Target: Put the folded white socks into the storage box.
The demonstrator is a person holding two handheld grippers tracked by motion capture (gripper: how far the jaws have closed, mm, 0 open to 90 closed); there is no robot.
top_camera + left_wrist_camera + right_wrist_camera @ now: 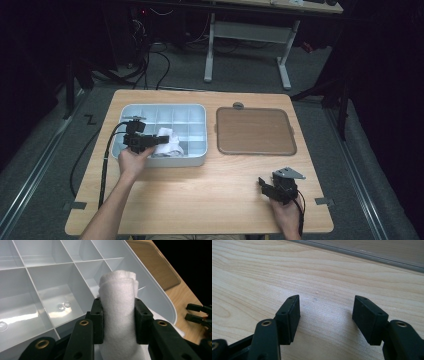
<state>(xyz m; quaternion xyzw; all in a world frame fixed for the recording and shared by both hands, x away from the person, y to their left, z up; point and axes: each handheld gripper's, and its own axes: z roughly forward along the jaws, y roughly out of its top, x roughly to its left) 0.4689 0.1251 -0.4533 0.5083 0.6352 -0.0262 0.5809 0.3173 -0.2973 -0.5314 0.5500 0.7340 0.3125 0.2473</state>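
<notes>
From the high view, the left gripper (150, 141) is over the near part of the grey divided tray (200, 161), at its middle, and it has a white cloth (169, 141) clamped between its jaws, the cloth bunched over the compartments just right of the hand. The right gripper (266, 186) sits well apart, low on the bare wooden table (200, 200), in front of the brown flat tray (255, 131), so the left hand is the one on the job and by far the nearer to the work. Now the left gripper view: the cloth (118, 312) is rolled and stands up between the two black pads, squeezed on both flanks, its long axis running straight out along the jaws and its rounded end poking past them toward the tray's (160, 293) curved rim. Water drops glint in the compartment off to the left of the cloth, so my read is that the wipe next heads that way, down and across from the roll's tip. Over to the right gripper view: the right gripper (325, 308) has its jaws standing wide apart with nothing between them, just pale wood grain of the table (262, 270) below and the brown tray's edge (367, 253) across the top.
</notes>
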